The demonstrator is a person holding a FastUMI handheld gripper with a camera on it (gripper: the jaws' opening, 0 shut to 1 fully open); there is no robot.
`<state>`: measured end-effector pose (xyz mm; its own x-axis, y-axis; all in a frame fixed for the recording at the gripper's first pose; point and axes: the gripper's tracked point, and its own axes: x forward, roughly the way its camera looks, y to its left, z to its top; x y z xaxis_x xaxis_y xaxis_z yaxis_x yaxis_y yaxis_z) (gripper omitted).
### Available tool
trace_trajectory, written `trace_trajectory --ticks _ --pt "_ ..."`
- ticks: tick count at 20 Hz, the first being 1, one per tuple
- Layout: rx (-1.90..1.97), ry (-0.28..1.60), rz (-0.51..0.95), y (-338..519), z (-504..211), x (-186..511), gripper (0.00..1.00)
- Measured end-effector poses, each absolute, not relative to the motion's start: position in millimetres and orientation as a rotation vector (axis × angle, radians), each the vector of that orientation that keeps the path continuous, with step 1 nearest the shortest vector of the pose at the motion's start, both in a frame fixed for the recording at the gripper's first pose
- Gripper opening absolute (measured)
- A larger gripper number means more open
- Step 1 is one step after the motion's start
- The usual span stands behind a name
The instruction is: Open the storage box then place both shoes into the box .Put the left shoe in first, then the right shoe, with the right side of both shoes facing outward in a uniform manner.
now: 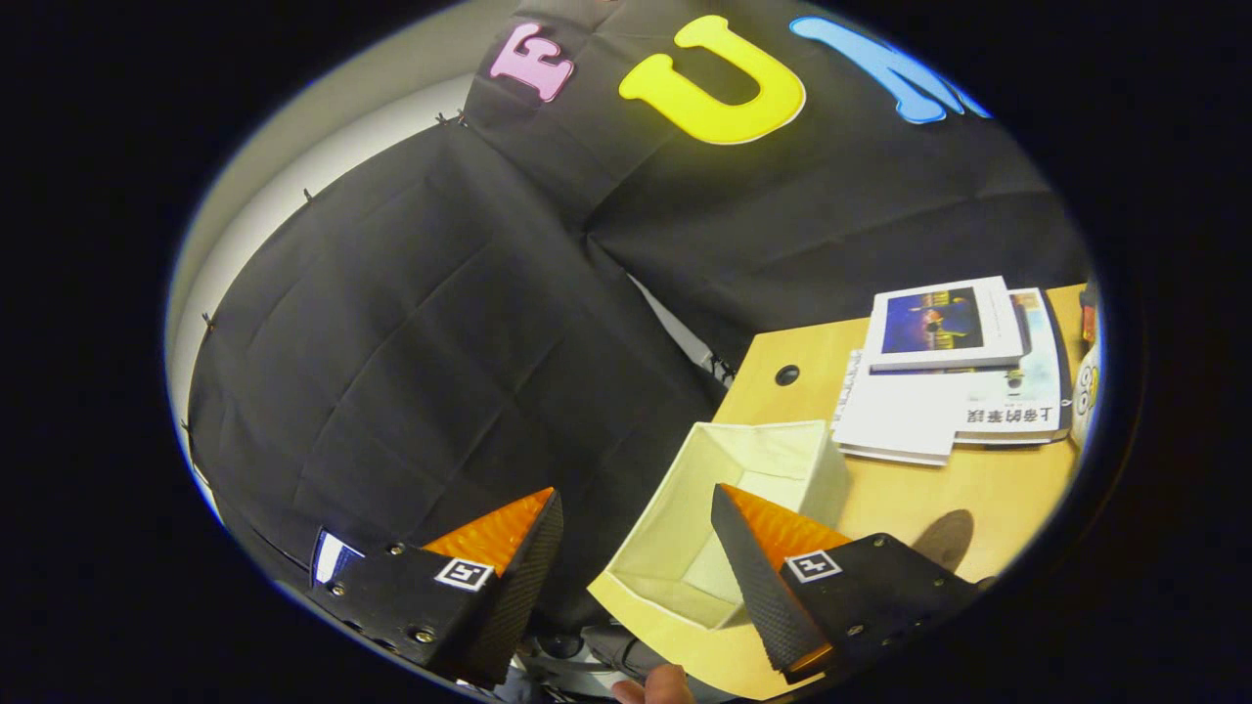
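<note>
The cream fabric storage box (729, 508) stands open on the wooden table (988, 489) near the table's corner, and its inside looks empty from here. My gripper (636, 508) is open, held high and tilted above it, with nothing between the fingers. One finger (773, 567) overlaps the box's opening; the other finger (509, 548) hangs off the table's side in front of the black cloth. I cannot see either shoe.
A stack of books and booklets (949, 372) lies beyond the box. A round cable hole (787, 374) sits near the table's back edge. A cartoon-printed object (1086, 386) stands past the books. A fingertip (665, 684) shows below the fingers.
</note>
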<state>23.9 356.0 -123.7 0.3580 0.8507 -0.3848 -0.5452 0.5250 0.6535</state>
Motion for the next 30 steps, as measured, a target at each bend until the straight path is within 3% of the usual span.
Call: trace_trajectory --ticks 17,30 --pt "0.257 0.719 0.642 229 -191 34 0.93" --pt "0.152 0.937 0.451 179 -313 16 0.93"
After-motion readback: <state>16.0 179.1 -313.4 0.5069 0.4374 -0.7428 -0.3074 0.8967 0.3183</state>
